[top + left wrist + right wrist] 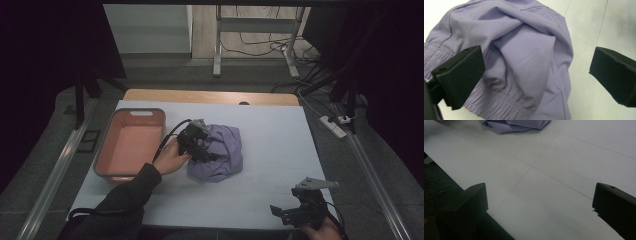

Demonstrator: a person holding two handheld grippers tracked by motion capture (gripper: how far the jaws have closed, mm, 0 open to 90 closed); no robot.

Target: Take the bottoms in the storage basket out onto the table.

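The purple garment (220, 152) lies crumpled in a soft heap near the middle of the white table cover (280, 150), just right of the pink tub (131, 142). Its cloth is thin and smooth, with deep folds, and a gathered elastic band (499, 103) runs along one edge. The left gripper (200, 145) is over the left side of the heap with its jaws spread wide, gripping nothing. The right gripper (295, 212) is well apart, at the near right edge of the table, and its jaws are spread wide too.
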